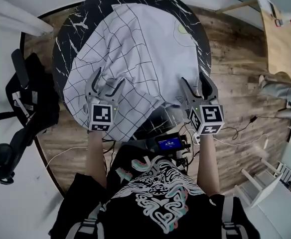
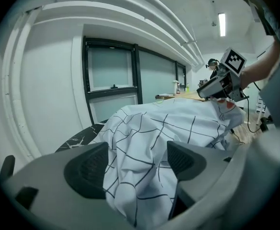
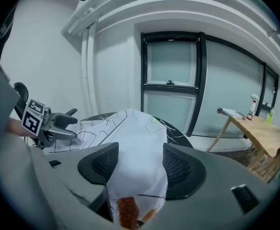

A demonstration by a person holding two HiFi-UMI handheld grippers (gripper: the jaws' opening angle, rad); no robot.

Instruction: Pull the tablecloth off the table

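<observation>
Tablecloth (image 1: 135, 49), white with a dark grid, lies rumpled across the round black marbled counter (image 1: 70, 34), its near hem hanging over the edge toward the person. Left tool (image 1: 108, 82): jaws spread wide, released, with a fold of the near left hem between the pads, unpinched. Right tool (image 1: 194, 81): jaws partly apart — also released — with the cloth's near right corner draped between the pads. The two tools stand well apart along that hem.

Head view looks steeply down over the round black marble-veined desk (image 1: 68, 39); both gripper views sit low, close, facing across its white grid-lined tablecloth (image 1: 140, 54), shared by all.
</observation>
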